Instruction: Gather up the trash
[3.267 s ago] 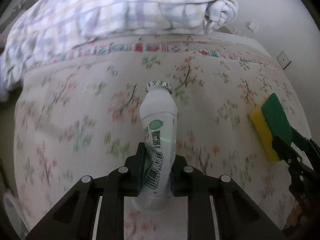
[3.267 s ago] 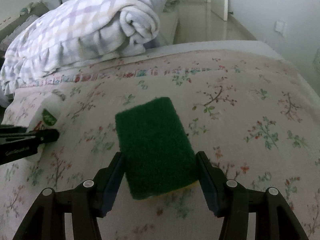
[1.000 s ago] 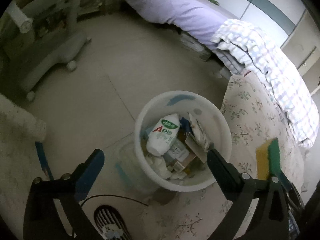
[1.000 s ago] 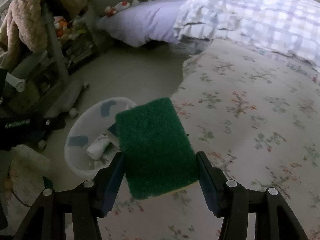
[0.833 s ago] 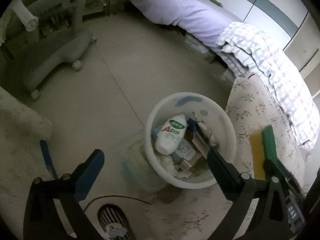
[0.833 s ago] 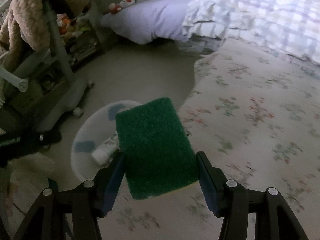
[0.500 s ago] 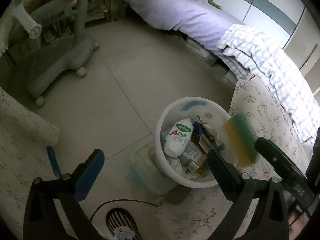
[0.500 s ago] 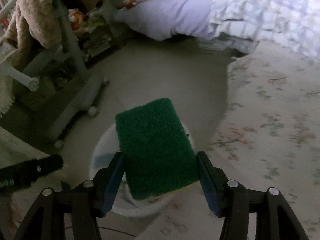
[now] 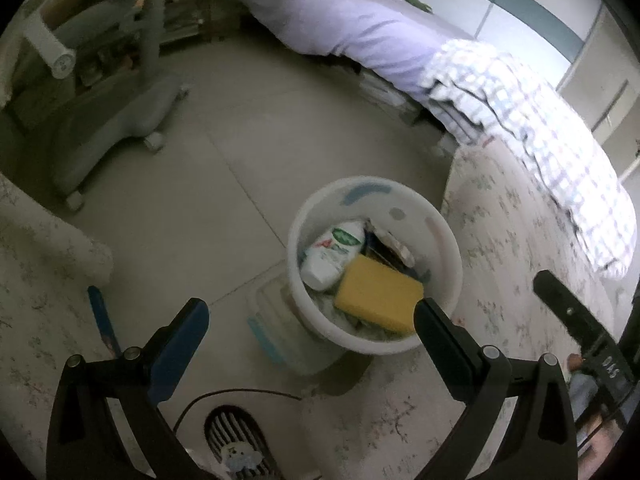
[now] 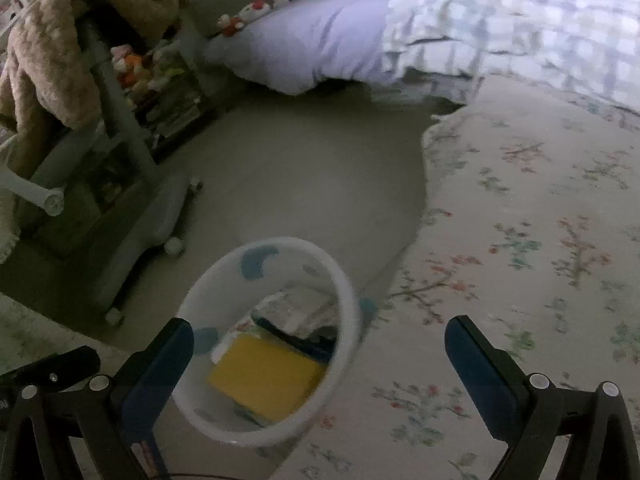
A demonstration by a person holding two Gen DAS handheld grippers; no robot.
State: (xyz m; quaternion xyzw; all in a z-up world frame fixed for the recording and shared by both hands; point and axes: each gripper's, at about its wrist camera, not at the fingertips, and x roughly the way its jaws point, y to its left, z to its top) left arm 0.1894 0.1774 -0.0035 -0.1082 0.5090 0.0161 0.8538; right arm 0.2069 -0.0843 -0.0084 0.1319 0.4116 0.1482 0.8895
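Observation:
A white round trash bin (image 9: 444, 236) stands on the floor beside the bed; it also shows in the right wrist view (image 10: 348, 292). The sponge (image 9: 378, 296) lies in it yellow side up, on other trash, next to a white bottle (image 9: 332, 256). The sponge also shows in the right wrist view (image 10: 266, 378). My left gripper (image 9: 310, 350) is open and empty above the bin. My right gripper (image 10: 320, 364) is open and empty above the bin's right rim; its arm shows at the right of the left wrist view (image 9: 576, 324).
A floral bedspread (image 10: 540, 240) lies right of the bin. A checked blanket (image 9: 540, 120) and a lilac pillow (image 9: 352, 20) lie beyond. A grey wheeled chair base (image 9: 116, 120) stands at left. A small fan (image 9: 236, 444) and a cable sit on the floor below.
My right gripper opened and let go of the sponge, which dropped into the bin yellow side up. My left gripper stayed open above the bin.

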